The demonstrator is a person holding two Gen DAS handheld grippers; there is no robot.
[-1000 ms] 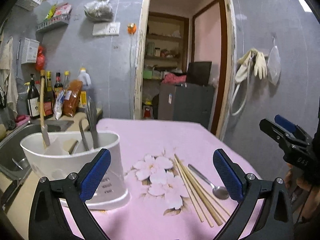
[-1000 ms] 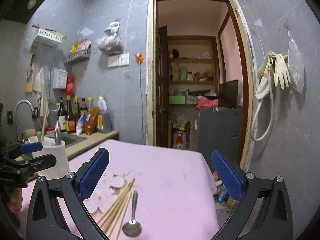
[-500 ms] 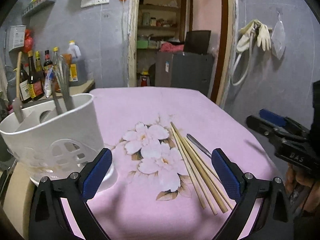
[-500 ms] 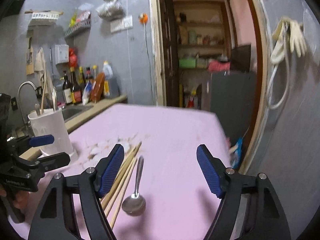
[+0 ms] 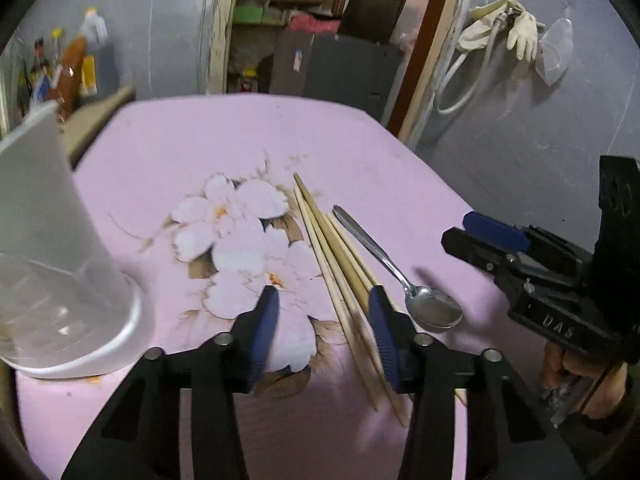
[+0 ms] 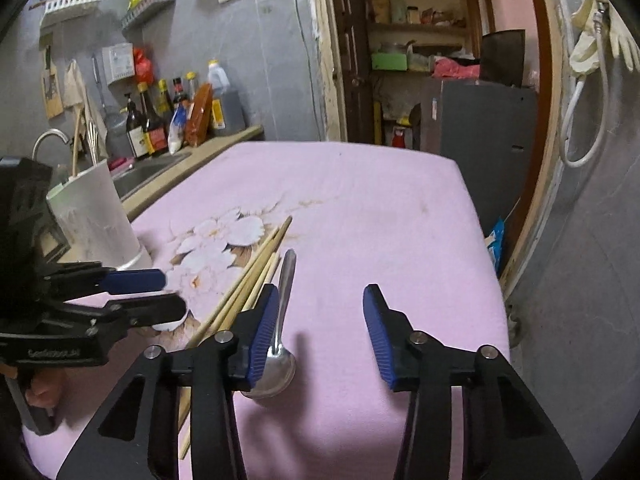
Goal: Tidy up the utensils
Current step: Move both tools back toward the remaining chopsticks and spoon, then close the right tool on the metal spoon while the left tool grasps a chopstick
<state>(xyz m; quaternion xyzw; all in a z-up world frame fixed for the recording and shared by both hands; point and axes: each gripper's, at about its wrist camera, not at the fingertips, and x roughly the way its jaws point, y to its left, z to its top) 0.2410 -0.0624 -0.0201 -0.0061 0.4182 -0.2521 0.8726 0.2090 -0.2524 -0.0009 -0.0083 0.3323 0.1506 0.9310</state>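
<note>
Several wooden chopsticks [image 5: 332,256] lie in a bundle on the pink flowered tablecloth [image 5: 240,152], with a metal spoon [image 5: 430,308] just to their right. My left gripper [image 5: 324,300] hovers over the near part of the chopsticks. Its jaws are closing, some sticks lie between them, and the pads touch nothing. My right gripper [image 6: 322,300] hangs over the spoon [image 6: 286,280], whose handle runs just inside the left pad. These jaws are closing too and grip nothing. A white utensil holder [image 5: 52,260] stands at the left and holds a few utensils [image 6: 86,136].
Left of the table run a counter with a sink [image 6: 148,172] and several bottles [image 6: 160,120]. The tablecloth's right edge [image 6: 480,240] drops off beside a grey wall. A grey cabinet [image 6: 484,120] stands in the doorway beyond the far edge.
Both grippers have tipped downward and sunk toward the table, and both pairs of jaws have narrowed from wide open. The chopsticks and spoon have not moved.
</note>
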